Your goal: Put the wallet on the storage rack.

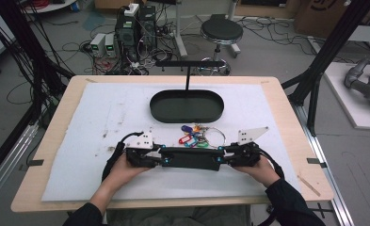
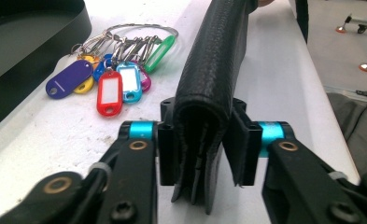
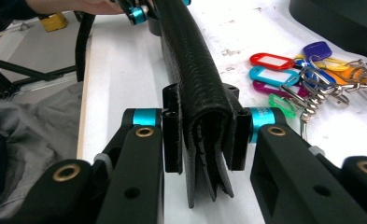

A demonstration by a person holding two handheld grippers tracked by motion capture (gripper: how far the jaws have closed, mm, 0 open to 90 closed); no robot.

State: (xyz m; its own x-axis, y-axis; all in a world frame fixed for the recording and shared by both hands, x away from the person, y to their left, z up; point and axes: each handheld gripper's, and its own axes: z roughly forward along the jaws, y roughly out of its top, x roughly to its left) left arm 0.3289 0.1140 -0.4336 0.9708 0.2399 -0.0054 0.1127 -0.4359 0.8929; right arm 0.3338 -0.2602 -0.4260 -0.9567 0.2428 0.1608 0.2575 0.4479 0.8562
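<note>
A long black leather wallet [image 1: 191,157] is held lengthwise near the table's front, folded edge up, between my two grippers. My left gripper [image 1: 163,157] is shut on its left end; in the left gripper view the pads [image 2: 167,149] clamp the wallet [image 2: 214,56] end-on. My right gripper [image 1: 220,157] is shut on the other end, and the right gripper view shows the wallet [image 3: 181,51] pinched between both pads [image 3: 239,140]. A key ring with several coloured tags [image 1: 194,136] lies on the white mat just behind the wallet, apart from it.
A black oval tray [image 1: 173,117] with a T-shaped rack [image 1: 187,63] rising behind it sits at the mat's centre back. The white mat [image 1: 93,141] covers most of the wooden table [image 1: 286,108]. Dark frame posts stand at both sides.
</note>
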